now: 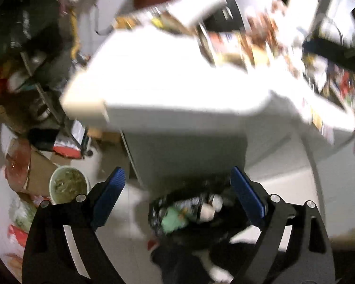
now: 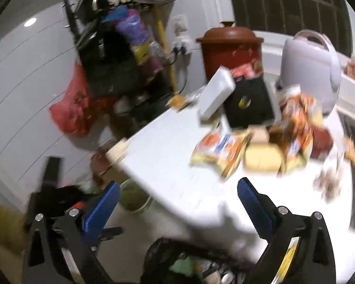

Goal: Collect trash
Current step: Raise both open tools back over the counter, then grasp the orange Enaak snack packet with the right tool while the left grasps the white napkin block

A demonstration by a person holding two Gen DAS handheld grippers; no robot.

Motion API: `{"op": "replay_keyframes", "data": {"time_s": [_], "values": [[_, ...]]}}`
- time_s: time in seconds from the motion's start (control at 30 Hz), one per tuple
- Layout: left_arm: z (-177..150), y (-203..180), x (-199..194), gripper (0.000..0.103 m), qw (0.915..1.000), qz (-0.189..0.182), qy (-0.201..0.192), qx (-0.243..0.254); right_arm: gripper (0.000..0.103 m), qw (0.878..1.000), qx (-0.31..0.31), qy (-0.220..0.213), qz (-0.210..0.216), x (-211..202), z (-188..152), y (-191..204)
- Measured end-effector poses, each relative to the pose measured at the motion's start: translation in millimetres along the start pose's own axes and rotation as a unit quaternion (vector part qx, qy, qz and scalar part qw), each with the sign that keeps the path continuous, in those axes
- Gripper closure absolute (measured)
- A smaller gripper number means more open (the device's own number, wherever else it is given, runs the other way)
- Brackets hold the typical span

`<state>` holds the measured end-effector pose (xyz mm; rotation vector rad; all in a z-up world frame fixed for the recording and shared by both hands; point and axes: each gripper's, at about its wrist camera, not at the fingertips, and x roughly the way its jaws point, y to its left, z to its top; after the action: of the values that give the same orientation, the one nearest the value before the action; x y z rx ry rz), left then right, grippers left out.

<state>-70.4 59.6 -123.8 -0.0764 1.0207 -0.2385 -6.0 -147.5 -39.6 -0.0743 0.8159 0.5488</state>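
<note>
Hovering beside the trash bin (image 1: 189, 215), both claws, left gripper (image 1: 177, 194) and right gripper (image 2: 177, 203), are held released, empty; blurred framing risks a misjudged reach toward wrappers (image 2: 222, 151).

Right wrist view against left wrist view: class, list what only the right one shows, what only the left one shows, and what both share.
Only the right wrist view shows the brown lidded pot, the white rice cooker and the red plastic bag.

Only the left wrist view shows the open cardboard box on the floor.

Both show the white table, the bin bag with rubbish below it, the green-filled bowl, and an open, empty tool: left, right.
</note>
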Motion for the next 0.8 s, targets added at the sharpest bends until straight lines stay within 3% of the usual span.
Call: {"op": "replay_keyframes", "data": {"time_s": [0.13, 0.3, 0.47, 0.6, 0.73, 0.8], "values": [[13, 5, -10, 0.015, 0.9992, 0.006, -0.032, -0.021, 0.005, 0.998, 0.055, -0.002, -0.031, 40, 20, -15], [4, 20, -15, 0.015, 0.9991, 0.009, -0.030, -0.030, 0.005, 0.992, 0.092, 0.018, -0.090, 90, 28, -23], [-8, 43, -19, 0.015, 0.9983, 0.013, -0.021, -0.052, 0.004, 0.985, 0.084, 0.058, -0.139, 131, 29, -23], [-10, 57, -21, 0.015, 0.9976, 0.024, -0.018, -0.063, 0.005, 0.982, 0.014, 0.062, -0.179, 147, 28, -10], [-8, 64, -20, 0.015, 0.9970, 0.027, -0.019, -0.070, 0.021, 0.983, -0.009, 0.063, -0.174, 144, 28, -9], [-6, 64, -18, 0.015, 0.9970, 0.025, -0.021, -0.071, 0.036, 0.987, 0.002, 0.058, -0.151, 135, 27, -14]]}}
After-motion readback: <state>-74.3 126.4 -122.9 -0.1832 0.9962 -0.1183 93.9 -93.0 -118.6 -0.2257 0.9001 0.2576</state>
